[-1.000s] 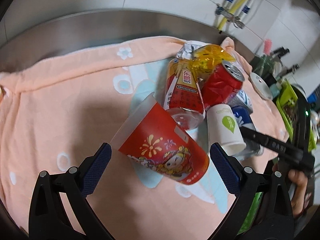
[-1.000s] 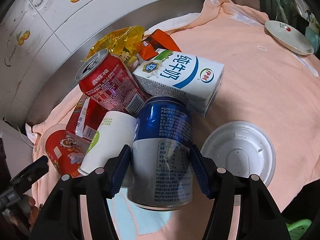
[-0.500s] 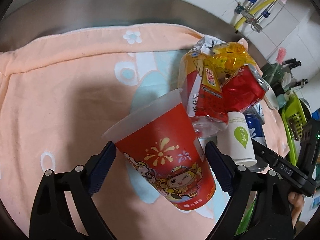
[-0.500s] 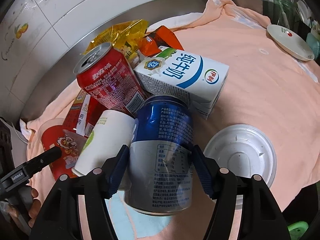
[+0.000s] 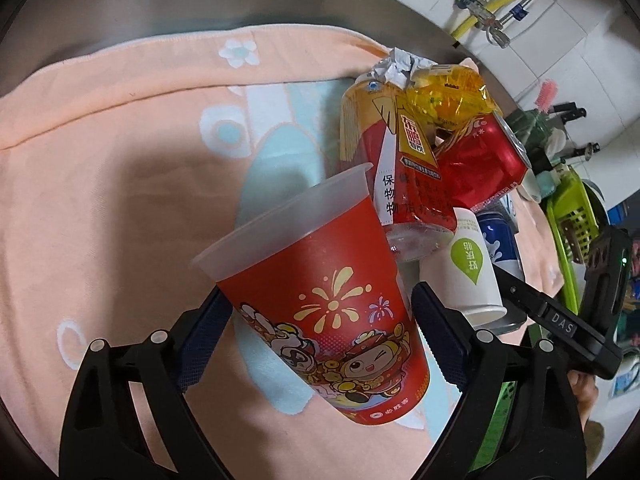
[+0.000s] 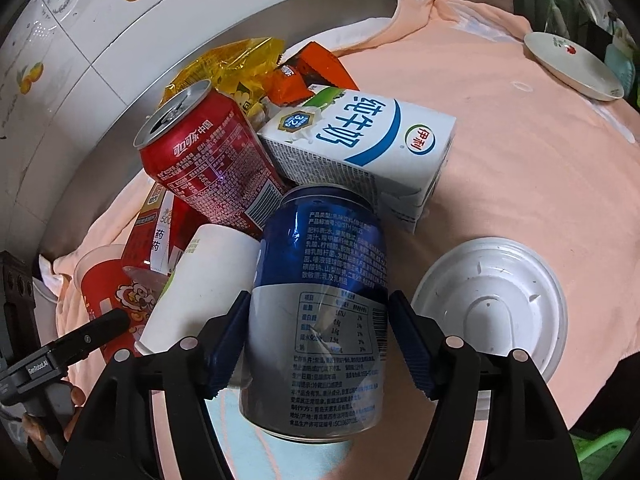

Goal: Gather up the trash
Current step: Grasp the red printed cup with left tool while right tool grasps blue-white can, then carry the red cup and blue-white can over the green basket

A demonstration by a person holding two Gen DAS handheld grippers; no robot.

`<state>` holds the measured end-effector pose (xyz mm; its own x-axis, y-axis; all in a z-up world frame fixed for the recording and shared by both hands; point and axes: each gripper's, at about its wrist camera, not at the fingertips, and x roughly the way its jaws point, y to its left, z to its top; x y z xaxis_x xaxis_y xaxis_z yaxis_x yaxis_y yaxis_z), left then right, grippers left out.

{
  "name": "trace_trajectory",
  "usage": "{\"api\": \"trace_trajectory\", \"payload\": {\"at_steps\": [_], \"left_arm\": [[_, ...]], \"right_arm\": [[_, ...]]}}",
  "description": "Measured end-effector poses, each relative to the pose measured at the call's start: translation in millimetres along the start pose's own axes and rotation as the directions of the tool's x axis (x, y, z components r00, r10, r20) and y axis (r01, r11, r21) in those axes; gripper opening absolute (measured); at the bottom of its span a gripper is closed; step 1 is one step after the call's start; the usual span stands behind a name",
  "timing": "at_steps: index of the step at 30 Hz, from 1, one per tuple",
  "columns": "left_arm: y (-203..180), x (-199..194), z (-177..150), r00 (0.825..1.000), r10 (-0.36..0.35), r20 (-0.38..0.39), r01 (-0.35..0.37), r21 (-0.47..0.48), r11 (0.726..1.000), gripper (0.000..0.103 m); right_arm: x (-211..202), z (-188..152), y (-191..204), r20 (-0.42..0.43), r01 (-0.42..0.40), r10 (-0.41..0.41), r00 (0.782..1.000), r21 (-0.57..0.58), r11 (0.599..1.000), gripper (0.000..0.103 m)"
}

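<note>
Both grippers angled down, straddling trash.

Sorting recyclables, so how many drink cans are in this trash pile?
2: a red can leaning atop the pile, and a blue can between the right gripper's jaws. The pile may hide others.

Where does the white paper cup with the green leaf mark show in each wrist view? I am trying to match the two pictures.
Left wrist view: the white paper cup lies right of centre, beside the red cartoon cup.
Right wrist view: the white paper cup lies lower left, against the blue can.
Shared landmark: the red soda can, just beyond it in both.
</note>
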<state>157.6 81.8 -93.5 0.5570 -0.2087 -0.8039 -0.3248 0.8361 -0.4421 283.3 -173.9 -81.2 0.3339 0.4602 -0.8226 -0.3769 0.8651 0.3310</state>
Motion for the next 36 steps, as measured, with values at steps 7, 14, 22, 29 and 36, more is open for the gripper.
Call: {"api": "trace_trajectory", "payload": {"at_steps": [7, 14, 22, 29, 36], "left_arm": [[-1, -2, -3, 1.000, -0.024, 0.001, 0.024, 0.040, 0.999, 0.084], [0, -14, -11, 0.998, -0.070, 0.003, 0.070, 0.075, 0.995, 0.074], [2, -37, -27, 0.992, -0.126, 0.002, 0.125, 0.109, 0.986, 0.072], [-34, -57, -47, 0.975, -0.219, -0.020, 0.218, 0.216, 0.952, 0.072], [-99, -57, -66, 0.947, -0.304, -0.101, 0.320, 0.343, 0.883, 0.072]], "right_arm": [[-14, -13, 1, 0.036, -0.026, 0.024, 0.999, 0.036, 0.999, 0.066], [-42, -31, 5, 0.090, -0.046, 0.041, 0.995, 0.056, 0.997, 0.066], [-87, -62, 3, 0.164, -0.049, 0.034, 0.986, 0.089, 0.995, 0.066], [-140, -111, -29, 0.234, 0.059, -0.093, 0.968, 0.147, 0.987, 0.066], [-173, -178, -88, 0.190, 0.293, -0.349, 0.918, 0.273, 0.917, 0.067]]}}
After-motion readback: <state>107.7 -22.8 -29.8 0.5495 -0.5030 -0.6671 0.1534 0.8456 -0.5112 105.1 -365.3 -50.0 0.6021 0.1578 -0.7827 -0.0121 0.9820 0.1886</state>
